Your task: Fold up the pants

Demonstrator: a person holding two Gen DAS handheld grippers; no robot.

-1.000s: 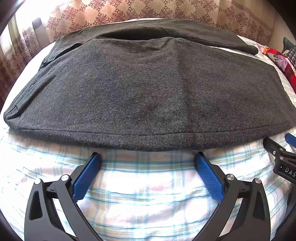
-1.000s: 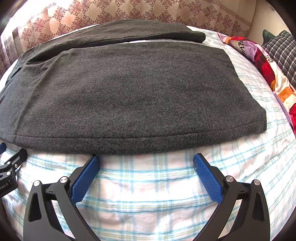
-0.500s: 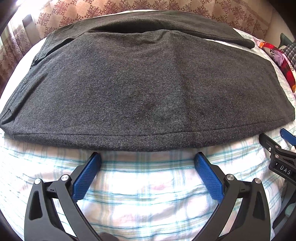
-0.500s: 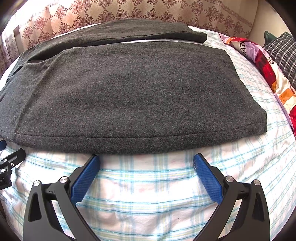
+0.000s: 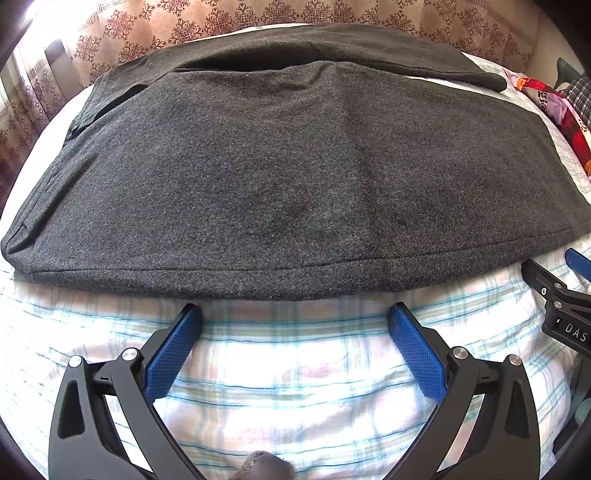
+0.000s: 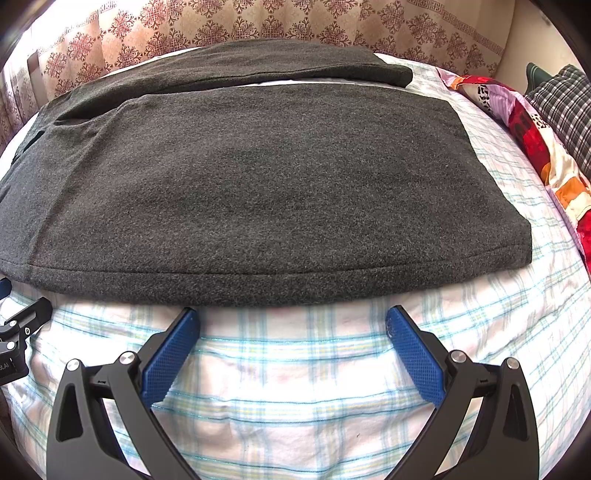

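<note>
- Checked cotton in pale blue, white and pink covers the bed [image 5: 295,376], a sheet that runs under everything in both wrist views.
- Behind the bed hangs a beige curtain [image 6: 236,26] printed with dark red floral medallions, with strong daylight at its left edge.
- At the right side of the bed lie a bright red, orange and white patterned cloth [image 6: 532,140] and a dark plaid pillow [image 6: 565,107].
- Charcoal fleece pants [image 5: 295,177] lie flat across the bed, one leg nearer the cameras and the other behind it, a narrow strip of sheet showing between them toward the right.
- A stitched seam follows the pants' near edge; the near leg's cuff ends in a square corner at the right in the right wrist view.
- Left gripper [image 5: 294,315] has its blue-padded fingers [image 5: 173,347] spread wide, holding nothing, tips just short of the pants' near edge, over the sheet.
- Right gripper [image 6: 292,317] is likewise spread wide and empty, tips just beside the same edge; whether the tips touch the fabric I cannot tell.
</note>
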